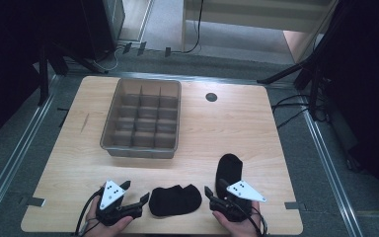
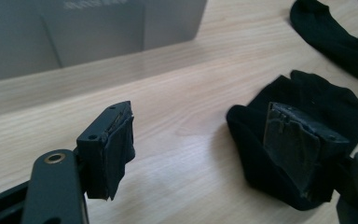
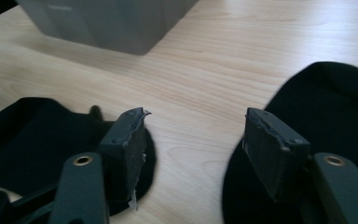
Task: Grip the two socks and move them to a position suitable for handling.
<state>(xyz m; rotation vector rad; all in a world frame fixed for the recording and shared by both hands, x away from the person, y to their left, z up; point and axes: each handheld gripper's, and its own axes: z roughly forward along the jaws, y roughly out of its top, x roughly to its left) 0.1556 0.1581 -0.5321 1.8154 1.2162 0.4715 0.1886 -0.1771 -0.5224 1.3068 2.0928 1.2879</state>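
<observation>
Wooden table (image 1: 237, 123): we find both tongs part open, empty. Left gripper (image 1: 137, 193) sits just beside one limp sock (image 1: 174, 200); right gripper (image 1: 213, 192) straddles another sock (image 1: 228, 169). Pinch cuffs.

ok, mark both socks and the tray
left sock (image 1: 175, 200), high view, middle of the fabric
right sock (image 1: 229, 169), high view, upper half
tray (image 1: 141, 153), high view, near wall

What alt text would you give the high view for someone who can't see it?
A person's hands hold the left gripper and right gripper, both open, beside two black socks at a wooden table's near edge. A grey divided tray sits farther back.
</observation>
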